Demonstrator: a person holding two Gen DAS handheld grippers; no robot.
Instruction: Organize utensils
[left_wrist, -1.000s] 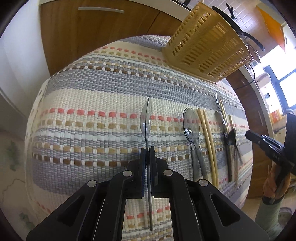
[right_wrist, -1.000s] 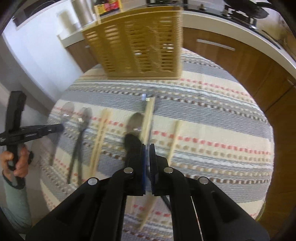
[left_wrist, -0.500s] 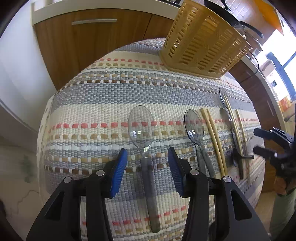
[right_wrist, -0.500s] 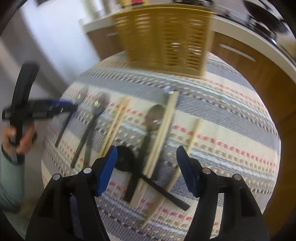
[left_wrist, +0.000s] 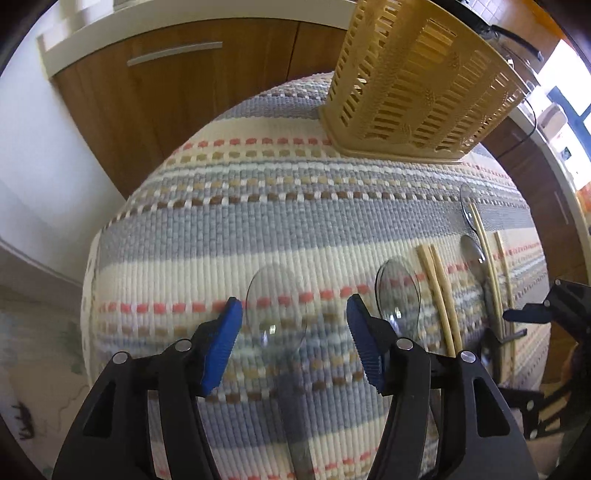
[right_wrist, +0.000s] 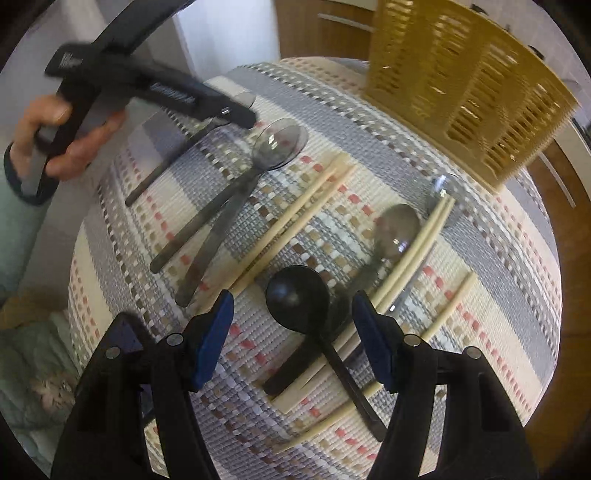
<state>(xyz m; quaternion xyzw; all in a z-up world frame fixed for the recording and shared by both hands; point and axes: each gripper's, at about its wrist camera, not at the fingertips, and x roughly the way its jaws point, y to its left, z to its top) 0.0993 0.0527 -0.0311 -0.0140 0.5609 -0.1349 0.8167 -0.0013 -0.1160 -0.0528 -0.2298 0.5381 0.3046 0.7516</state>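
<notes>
Both tongs are spread wide now, having let go: the left tongs (left_wrist: 293, 321) leave the clear spoon (left_wrist: 276, 314) flat on the striped mat (left_wrist: 229, 221), the right tongs (right_wrist: 291, 317) straddle the black spoon (right_wrist: 297, 295), yellow basket (right_wrist: 461, 85) unfilled.

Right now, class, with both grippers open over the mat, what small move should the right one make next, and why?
Probably lower the right gripper and close on the black spoon: its fingers already straddle the bowl, and the basket holds nothing visible yet.
</notes>
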